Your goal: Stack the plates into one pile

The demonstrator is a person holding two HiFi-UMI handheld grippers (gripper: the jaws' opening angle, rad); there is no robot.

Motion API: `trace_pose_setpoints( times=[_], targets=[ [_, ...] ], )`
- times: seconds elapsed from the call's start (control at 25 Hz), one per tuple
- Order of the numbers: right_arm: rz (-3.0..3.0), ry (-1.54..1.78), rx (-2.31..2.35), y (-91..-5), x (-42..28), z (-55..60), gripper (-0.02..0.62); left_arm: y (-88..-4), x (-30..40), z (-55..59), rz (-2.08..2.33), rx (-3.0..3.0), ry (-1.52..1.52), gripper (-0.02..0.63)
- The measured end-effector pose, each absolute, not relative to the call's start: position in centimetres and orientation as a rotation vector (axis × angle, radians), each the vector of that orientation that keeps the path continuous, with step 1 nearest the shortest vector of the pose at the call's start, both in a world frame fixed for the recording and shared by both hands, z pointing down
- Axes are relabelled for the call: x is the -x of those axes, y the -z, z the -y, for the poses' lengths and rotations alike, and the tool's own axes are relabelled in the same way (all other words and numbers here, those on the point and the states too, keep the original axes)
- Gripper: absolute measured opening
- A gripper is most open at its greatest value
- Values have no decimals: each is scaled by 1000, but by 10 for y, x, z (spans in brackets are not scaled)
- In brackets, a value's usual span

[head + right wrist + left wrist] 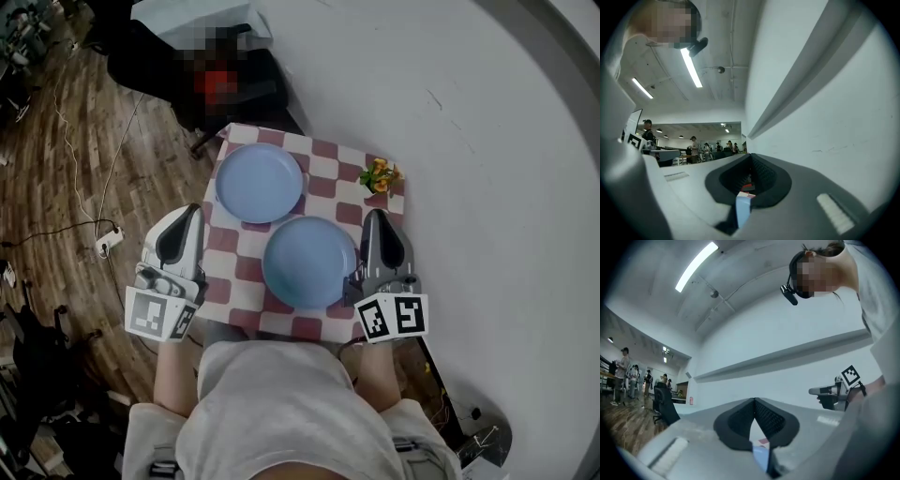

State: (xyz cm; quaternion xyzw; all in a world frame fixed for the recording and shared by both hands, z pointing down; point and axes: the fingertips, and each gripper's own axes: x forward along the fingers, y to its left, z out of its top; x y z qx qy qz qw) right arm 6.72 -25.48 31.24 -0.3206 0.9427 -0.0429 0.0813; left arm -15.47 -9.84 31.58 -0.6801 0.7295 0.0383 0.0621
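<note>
Two light-blue plates lie apart on a red-and-white checked tablecloth (323,150): one at the far left (259,182), one nearer me in the middle (309,262). My left gripper (191,210) hovers over the table's left edge, shut and holding nothing, clear of both plates. My right gripper (375,216) is just right of the near plate's rim, also shut and holding nothing. In the left gripper view the jaws (754,401) meet at the tip, with a sliver of blue plate (761,456) below. The right gripper view shows shut jaws (750,156) above a blue plate edge (742,209).
A small pot of orange flowers (380,175) stands at the table's far right corner. A white wall runs along the right. Dark furniture sits behind the table, and cables and a power strip (108,242) lie on the wooden floor to the left.
</note>
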Motion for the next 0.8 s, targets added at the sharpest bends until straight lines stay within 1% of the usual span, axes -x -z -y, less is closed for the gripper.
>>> trace_pose_setpoints(
  times=[0.28,0.36,0.56,0.8],
  targets=[
    [-2780,-86,726,-277,-32,214,2,-290,173,79,-2107,2056,-262,5],
    [-2780,-154,722,-271,-21,205,2,-283,184,79,-2089,2036,-275,5],
    [-2723,-169,919,-260,-1,203,2,-270,218,85,-2026,2038,-259,5],
    [-2710,-178,1134,-259,25,204,0,-256,251,108,-1890,2091,-142,5]
  ],
)
